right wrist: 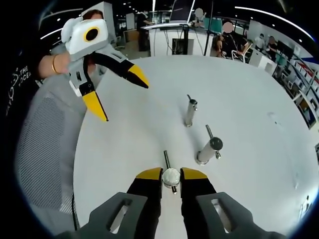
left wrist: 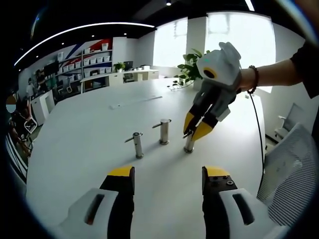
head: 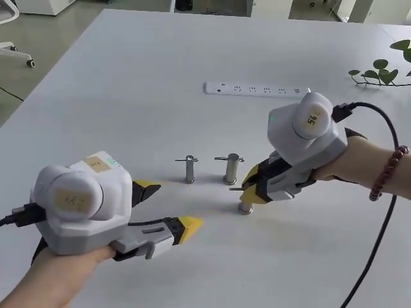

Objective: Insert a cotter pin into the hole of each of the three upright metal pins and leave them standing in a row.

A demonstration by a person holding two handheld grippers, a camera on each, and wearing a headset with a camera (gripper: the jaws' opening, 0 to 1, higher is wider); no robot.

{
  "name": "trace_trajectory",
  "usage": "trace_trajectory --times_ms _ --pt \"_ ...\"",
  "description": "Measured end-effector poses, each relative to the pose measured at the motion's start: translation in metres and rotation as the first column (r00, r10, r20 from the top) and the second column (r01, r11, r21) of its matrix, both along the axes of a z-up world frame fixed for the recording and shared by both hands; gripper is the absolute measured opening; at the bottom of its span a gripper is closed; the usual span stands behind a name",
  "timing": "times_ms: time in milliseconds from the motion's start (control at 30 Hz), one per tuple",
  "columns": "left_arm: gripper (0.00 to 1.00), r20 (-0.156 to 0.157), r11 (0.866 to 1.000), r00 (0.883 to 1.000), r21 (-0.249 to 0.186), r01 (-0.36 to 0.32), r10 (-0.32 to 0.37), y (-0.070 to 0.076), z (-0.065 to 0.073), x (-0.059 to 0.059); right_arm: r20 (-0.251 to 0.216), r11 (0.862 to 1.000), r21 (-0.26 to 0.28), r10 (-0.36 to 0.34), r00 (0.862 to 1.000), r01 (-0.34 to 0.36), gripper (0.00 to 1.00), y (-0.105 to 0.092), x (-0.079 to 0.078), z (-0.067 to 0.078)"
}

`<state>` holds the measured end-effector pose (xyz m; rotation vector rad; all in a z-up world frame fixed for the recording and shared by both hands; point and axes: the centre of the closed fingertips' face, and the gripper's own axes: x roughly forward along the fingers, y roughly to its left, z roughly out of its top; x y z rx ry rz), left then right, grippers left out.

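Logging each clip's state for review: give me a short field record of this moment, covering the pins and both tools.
table: white table, power strip at far side
left pin: upright, cotter pin through top
middle pin: upright, cotter pin through top
right pin: upright, cotter pin at its top, seating unclear
right tool: shut on right pin's head
left tool: open, empty, clear of the pins

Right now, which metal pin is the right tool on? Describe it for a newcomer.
On the white table, before the power strip, three metal pins stand in a row. Take the end pin nearest the person: it alone sits between the right tool's jaws.
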<state>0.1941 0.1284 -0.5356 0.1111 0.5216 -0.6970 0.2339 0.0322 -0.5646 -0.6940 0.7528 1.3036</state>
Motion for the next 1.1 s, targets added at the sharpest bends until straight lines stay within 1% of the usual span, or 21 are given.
trace_trajectory --times_ms 200,300,367,500,567,700,933,1000,1100 --pt "0.53 -0.002 1.0 1.0 0.002 0.003 -0.003 -0.001 -0.001 -0.001 0.017 1.0 -0.005 -0.031 0.999 0.031 0.08 -0.015 0.015 0.001" --pt "0.53 -0.001 1.0 1.0 0.003 0.003 -0.003 -0.001 -0.001 -0.001 0.037 0.999 -0.026 -0.038 0.999 0.039 0.08 -0.023 0.023 0.003" --pt "0.53 -0.001 1.0 1.0 -0.001 -0.001 0.001 -0.001 -0.001 0.0 0.034 0.998 -0.022 -0.052 0.998 0.052 0.08 -0.029 0.029 0.003" --pt "0.53 -0.003 1.0 1.0 -0.001 -0.002 0.002 -0.002 -0.002 -0.001 0.033 0.998 -0.018 -0.059 0.998 0.06 0.08 -0.031 0.032 0.004" --pt "0.53 -0.009 1.0 1.0 0.0 0.001 -0.001 -0.003 -0.005 -0.002 0.032 0.998 -0.022 -0.057 0.998 0.057 0.08 -0.031 0.033 0.003" --pt "0.53 -0.009 1.0 1.0 -0.003 0.0 -0.001 -0.003 -0.006 -0.002 0.027 0.998 -0.018 -0.062 0.998 0.062 0.08 -0.03 0.036 0.002" --pt "0.54 0.003 1.0 1.0 -0.015 -0.014 0.014 0.0 -0.006 0.0 0.022 0.998 -0.019 -0.065 0.998 0.065 0.08 -0.031 0.046 0.001" --pt "0.54 0.007 1.0 1.0 -0.02 -0.015 0.015 0.001 -0.005 0.001 0.027 0.998 -0.022 -0.06 0.998 0.061 0.08 -0.03 0.049 0.001" --pt "0.55 0.012 1.0 1.0 -0.019 -0.018 0.019 0.002 -0.005 0.002 0.023 0.998 -0.025 -0.056 0.998 0.057 0.08 -0.03 0.052 0.001"
